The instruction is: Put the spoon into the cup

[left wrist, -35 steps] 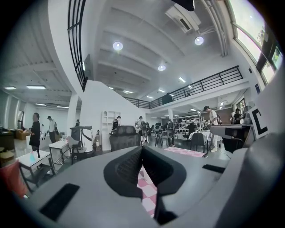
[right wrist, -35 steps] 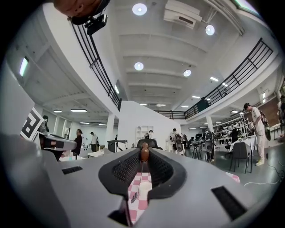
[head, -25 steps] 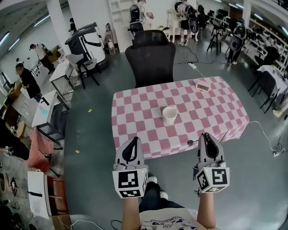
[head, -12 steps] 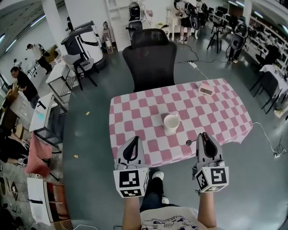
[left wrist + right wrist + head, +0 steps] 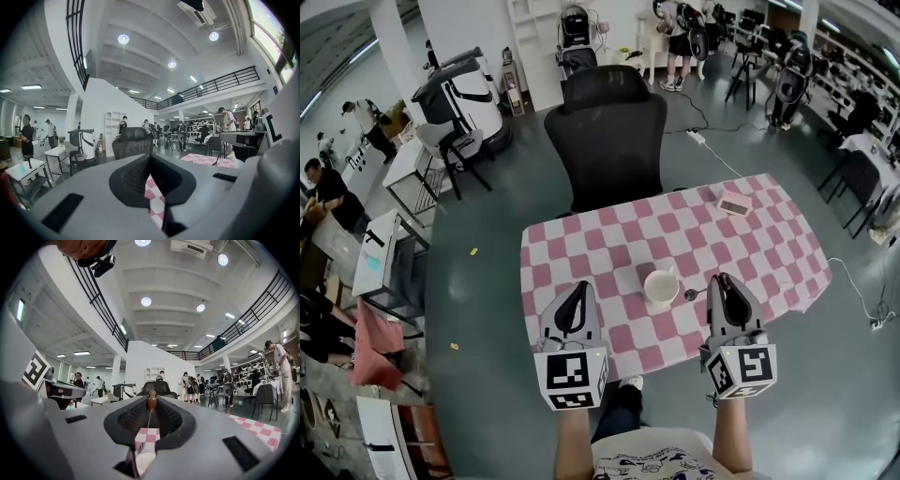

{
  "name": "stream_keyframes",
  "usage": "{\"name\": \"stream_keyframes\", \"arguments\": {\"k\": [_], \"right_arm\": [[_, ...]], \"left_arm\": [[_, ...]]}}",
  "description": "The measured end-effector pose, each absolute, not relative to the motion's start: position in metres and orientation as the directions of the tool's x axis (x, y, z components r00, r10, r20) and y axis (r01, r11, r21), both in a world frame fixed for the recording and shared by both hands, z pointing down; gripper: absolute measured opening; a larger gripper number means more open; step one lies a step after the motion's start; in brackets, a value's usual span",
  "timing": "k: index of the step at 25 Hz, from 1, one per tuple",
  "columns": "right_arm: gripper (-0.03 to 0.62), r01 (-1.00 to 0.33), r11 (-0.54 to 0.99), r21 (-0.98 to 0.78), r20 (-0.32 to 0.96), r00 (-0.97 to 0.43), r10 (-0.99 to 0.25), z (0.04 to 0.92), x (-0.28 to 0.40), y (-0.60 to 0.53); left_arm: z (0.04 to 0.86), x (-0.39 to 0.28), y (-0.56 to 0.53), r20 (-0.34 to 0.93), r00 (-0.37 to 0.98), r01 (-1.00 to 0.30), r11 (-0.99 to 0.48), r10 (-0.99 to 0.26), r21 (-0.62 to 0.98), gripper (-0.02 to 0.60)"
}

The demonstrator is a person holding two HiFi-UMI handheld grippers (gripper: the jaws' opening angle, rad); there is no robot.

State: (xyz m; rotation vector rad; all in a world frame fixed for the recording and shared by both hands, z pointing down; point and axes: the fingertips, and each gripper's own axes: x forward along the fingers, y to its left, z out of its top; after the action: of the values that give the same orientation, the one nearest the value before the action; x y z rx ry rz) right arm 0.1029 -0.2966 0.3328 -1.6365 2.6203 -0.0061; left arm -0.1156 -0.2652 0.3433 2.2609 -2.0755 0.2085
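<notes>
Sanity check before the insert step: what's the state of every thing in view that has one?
cup: upright on the table, no spoon in it.
spoon: gripped, outside the cup, just right of it in the head view.
right gripper: shut on the spoon.
left gripper: shut, empty.

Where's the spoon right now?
The spoon is held by the right gripper. In the head view its bowl sticks out just right of the white cup, above the pink checked tablecloth, not yet in the cup.
</notes>
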Motion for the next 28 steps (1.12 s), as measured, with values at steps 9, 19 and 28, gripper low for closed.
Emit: {"name": "stream_keyframes", "arguments": {"k": [9,19,28], "right_arm": [[0.059,-0.906,0.422,-0.033,0.003,-0.422,-0.906,0.349,0.079,-0.363],[0.059,-0.907,0.417,-0.054,0.042,-0.419,-0.907,0.375,0.071,-0.405],[0.059,-0.894,0.441,-0.084,0.111,-0.448,-0.887,0.408,0.069,-0.426]], "left_arm": [[0.357,-0.135,-0.341,0.168,0.127,-0.991,-0.134,-0.978,-0.026,0.014],[0.380,-0.142,-0.390,0.212,0.160,-0.986,-0.167,-0.964,-0.016,0.014],[0.405,-0.137,-0.408,0.260,0.150,-0.987,-0.158,-0.954,-0.009,0.014]]}}
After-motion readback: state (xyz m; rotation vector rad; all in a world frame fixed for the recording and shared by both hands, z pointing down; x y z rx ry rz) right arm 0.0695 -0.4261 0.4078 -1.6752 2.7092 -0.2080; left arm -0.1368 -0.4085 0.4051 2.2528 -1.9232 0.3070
